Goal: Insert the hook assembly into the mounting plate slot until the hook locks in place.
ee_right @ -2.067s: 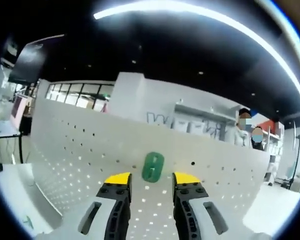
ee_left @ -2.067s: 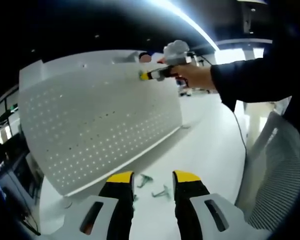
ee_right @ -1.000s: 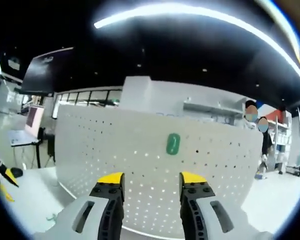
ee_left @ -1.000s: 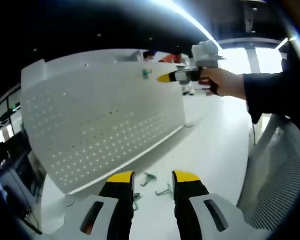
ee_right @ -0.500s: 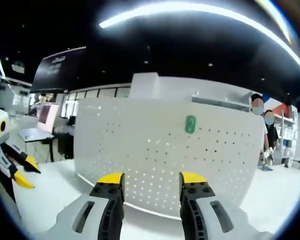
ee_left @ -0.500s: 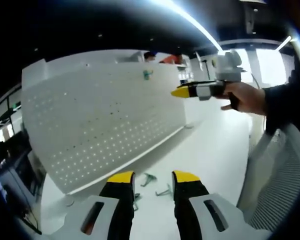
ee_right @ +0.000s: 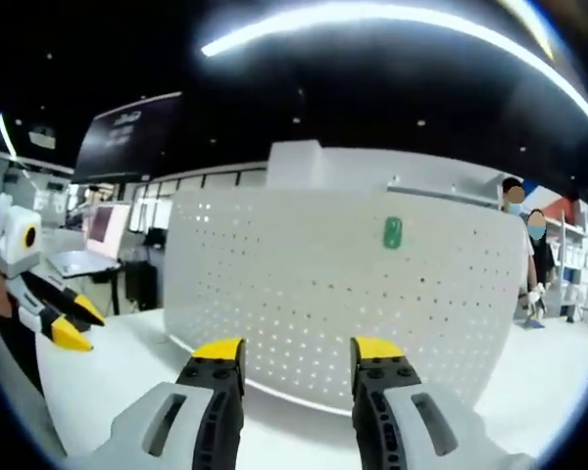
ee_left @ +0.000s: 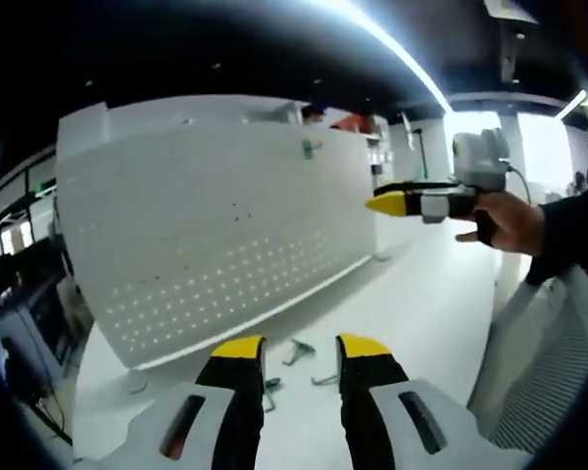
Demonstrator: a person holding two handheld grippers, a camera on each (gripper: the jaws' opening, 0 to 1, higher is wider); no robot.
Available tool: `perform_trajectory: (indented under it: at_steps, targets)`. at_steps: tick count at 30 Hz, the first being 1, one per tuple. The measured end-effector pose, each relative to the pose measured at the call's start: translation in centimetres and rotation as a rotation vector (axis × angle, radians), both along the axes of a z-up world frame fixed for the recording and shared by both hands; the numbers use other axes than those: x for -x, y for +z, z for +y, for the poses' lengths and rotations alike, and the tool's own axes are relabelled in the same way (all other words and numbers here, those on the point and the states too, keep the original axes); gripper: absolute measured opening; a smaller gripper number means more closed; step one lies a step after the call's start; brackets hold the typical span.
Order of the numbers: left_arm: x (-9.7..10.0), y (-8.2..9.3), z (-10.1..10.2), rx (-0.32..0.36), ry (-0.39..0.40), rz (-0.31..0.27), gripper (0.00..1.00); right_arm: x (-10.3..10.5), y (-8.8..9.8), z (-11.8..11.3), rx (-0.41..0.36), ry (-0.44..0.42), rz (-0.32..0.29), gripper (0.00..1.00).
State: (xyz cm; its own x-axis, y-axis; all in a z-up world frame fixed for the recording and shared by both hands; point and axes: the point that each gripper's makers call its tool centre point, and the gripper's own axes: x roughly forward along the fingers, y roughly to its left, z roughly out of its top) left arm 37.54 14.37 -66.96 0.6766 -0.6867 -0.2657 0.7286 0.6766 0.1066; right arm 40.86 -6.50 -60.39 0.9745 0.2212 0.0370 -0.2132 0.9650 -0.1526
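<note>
Pegboard (ee_right: 333, 304), white and upright on a white table (ee_right: 108, 372), is seen across the centre of the right gripper view; a small green hook assembly (ee_right: 393, 232) is set flat against its face near the upper right, well above the table. In the left gripper view the same mounting plate (ee_left: 216, 225) spans the left and centre, with the green hook (ee_left: 312, 148) small near its upper right edge. Loose greenish hooks (ee_left: 296, 351) are seen lying on the table just beyond the left gripper (ee_left: 299, 345), whose jaws are parted with nothing between them. The right gripper (ee_right: 287, 347) is likewise spread apart and empty; it also appears at centre right of the left gripper view, held by a hand (ee_left: 514, 223).
</note>
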Motion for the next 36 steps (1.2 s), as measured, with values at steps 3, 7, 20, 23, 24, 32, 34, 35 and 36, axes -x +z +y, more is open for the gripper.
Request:
perform_trajectory:
  at_steps: [3, 7, 20, 23, 24, 32, 34, 35, 36]
  targets:
    - [-0.3, 0.1, 0.2, 0.005, 0.006, 0.004, 0.29, -0.1, 0.1, -0.2, -0.005, -0.003, -0.004, 0.43]
    - [-1.0, 0.0, 0.8, -0.034, 0.006, -0.014, 0.28, -0.2, -0.2, -0.3, -0.005, -0.002, 0.002, 0.43]
    - [-3.3, -3.2, 1.7, -0.063, -0.057, 0.029, 0.26, -0.3, -0.3, -0.6, -0.017, -0.006, 0.006, 0.42]
    - [-4.1, -4.3, 1.9, -0.049, -0.057, 0.064, 0.25, -0.3, -0.4, -0.7, -0.023, -0.01, 0.011, 0.42]
    - [-4.4, -4.7, 2.1, -0.056, -0.051, 0.073, 0.25, -0.3, -0.4, -0.8, -0.021, -0.013, 0.013, 0.42]
    - [-6.1, -7.7, 2.2, -0.128, -0.075, 0.117, 0.25, -0.3, -0.4, -0.7, -0.013, -0.016, 0.013, 0.42]
    - [-6.4, -8.3, 2.0, -0.133, -0.083, 0.123, 0.25, -0.2, -0.4, -0.8, -0.009, -0.019, 0.012, 0.42]
    - [-6.5, -8.5, 2.0, -0.136, -0.085, 0.128, 0.25, -0.2, -0.4, -0.9, -0.007, -0.022, 0.013, 0.42]
    - [-6.6, -8.8, 1.8, -0.143, -0.094, 0.135, 0.25, -0.2, -0.4, -0.9, -0.007, -0.023, 0.012, 0.42]
